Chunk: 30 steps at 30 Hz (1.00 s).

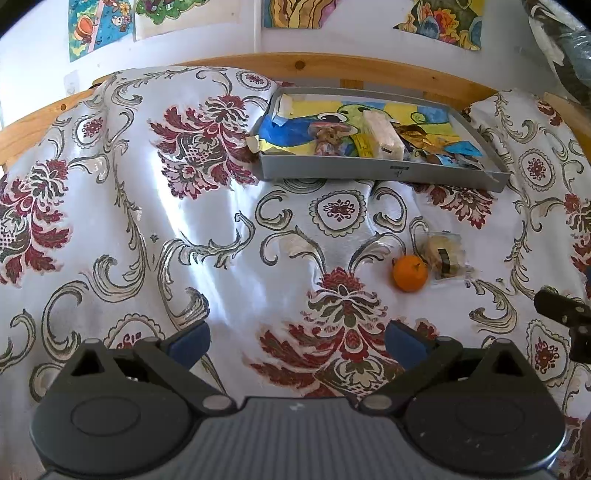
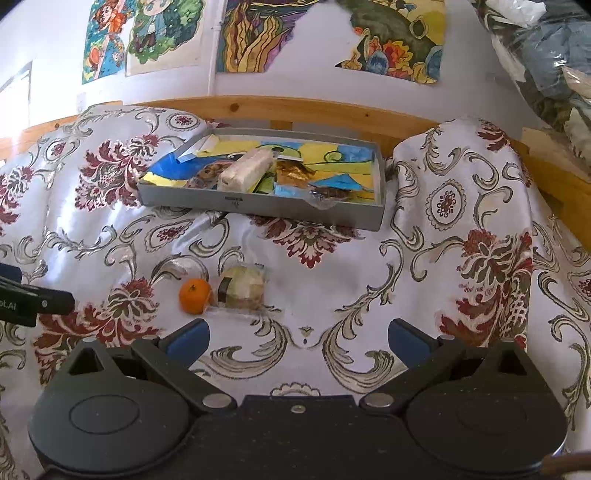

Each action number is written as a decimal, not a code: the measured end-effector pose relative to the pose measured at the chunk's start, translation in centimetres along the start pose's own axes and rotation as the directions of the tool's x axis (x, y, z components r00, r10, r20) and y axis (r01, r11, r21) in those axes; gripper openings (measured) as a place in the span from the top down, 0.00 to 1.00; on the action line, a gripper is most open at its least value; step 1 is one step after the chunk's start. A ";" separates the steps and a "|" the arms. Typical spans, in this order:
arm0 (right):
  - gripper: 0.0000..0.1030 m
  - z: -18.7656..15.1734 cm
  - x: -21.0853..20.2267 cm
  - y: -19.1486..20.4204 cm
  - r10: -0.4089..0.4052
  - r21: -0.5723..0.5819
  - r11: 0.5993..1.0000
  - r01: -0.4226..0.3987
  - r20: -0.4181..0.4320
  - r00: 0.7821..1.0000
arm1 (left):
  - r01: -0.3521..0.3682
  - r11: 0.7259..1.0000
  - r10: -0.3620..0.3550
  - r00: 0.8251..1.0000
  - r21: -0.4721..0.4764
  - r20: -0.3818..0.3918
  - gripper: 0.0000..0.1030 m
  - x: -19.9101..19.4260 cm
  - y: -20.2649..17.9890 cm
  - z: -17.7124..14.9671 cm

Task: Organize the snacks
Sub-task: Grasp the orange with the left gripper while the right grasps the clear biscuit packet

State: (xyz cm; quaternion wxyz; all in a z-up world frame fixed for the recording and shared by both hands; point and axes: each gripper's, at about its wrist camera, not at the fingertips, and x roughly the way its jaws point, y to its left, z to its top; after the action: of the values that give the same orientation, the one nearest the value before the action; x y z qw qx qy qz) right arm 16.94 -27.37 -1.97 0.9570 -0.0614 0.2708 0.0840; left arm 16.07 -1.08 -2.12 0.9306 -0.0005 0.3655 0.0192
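Right wrist: orange (image 2: 194, 290) touching wrapped snack (image 2: 242, 288), nr tray (image 2: 258, 205).

left gripper (image 2: 33, 301): white letters "ot.AI", start cut off by frame edge, far left in right wrist view
grey tray (image 2: 258, 206): small dark label on near wall, unreadable

floral bedspread (image 1: 184, 258), wooden bed rail (image 1: 332, 68), colourful wall drawings (image 2: 258, 33)
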 end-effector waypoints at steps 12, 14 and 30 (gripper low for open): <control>0.01 0.4 2.5 -1.0 -0.021 0.031 0.999 0.018 0.102 0.995 | 0.052 0.998 -0.053 0.998 0.033 0.037 0.01 1.8 -0.2 1.6; 0.01 0.4 2.9 -1.0 -0.024 0.029 0.999 0.021 0.119 0.993 | 0.064 0.997 -0.066 0.997 0.048 0.046 0.01 2.1 -0.3 1.8; 0.01 0.5 9.9 2.2 0.094 -0.145 0.986 -0.077 0.112 0.989 | 0.195 0.973 -0.201 0.979 0.120 0.036 0.01 6.2 -1.2 3.6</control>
State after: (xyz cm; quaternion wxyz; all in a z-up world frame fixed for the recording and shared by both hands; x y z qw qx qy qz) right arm 25.06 -23.87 -6.96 0.9601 -0.1120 0.2095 0.1474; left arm 23.09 -1.96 -3.71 0.9348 0.0174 0.3419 -0.0950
